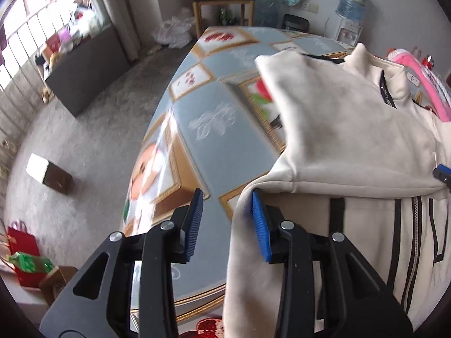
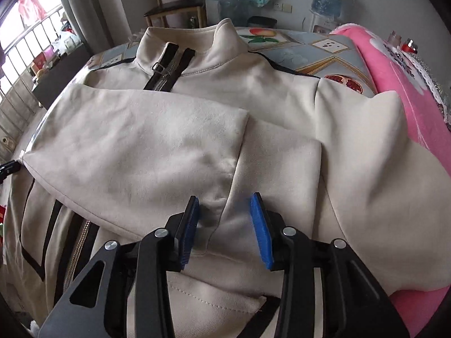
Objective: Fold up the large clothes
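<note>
A cream zip-up jacket (image 2: 282, 93) with black trim lies face up on the table, its collar at the far side. Both sleeves are folded across its chest: the left sleeve (image 2: 135, 146) lies over the right sleeve (image 2: 282, 169). My right gripper (image 2: 225, 226) hovers open just above where the sleeves cross, with nothing pinched. My left gripper (image 1: 227, 222) is open at the jacket's (image 1: 352, 129) left edge; its right pad (image 1: 260, 225) is next to the fabric and the patterned tablecloth (image 1: 225, 140) shows between the pads. The right gripper's blue tip (image 1: 442, 172) shows at the far right edge of the left wrist view.
A pink blanket (image 2: 408, 90) lies along the table's right side. Left of the table is carpeted floor with a brown box (image 1: 50, 176) and a red bag (image 1: 24, 256). Behind stand a wooden stool (image 1: 224, 5) and a water dispenser (image 1: 351, 5).
</note>
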Demonstrator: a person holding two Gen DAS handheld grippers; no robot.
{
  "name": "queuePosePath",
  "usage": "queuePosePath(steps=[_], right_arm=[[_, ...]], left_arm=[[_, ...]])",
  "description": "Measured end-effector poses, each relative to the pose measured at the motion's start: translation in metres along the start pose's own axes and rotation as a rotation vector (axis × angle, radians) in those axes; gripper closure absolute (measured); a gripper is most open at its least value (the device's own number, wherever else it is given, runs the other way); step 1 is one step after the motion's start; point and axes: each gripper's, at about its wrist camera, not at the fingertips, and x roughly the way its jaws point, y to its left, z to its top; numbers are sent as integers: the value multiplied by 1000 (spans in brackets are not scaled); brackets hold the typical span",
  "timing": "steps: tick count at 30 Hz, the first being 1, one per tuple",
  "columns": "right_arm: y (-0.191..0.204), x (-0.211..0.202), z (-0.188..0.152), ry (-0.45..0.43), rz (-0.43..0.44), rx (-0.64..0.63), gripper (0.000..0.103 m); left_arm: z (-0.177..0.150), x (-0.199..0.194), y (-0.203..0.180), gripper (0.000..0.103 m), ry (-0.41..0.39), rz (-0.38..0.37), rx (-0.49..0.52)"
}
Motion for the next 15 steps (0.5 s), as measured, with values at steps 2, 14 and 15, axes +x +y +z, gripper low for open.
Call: queuePosePath(steps=[2,14,15], right_arm=[[0,-5,-1,11,-15,2,65],[-33,-104,-77,-45,34,223,46],[-35,-109,-89,-41,39,252,46]], left_arm=[[-7,1,11,60,-1,-33,-22],[-48,-55,41,61,-64,-137,-24],[-57,-59,40,61,-42,-189,-21]])
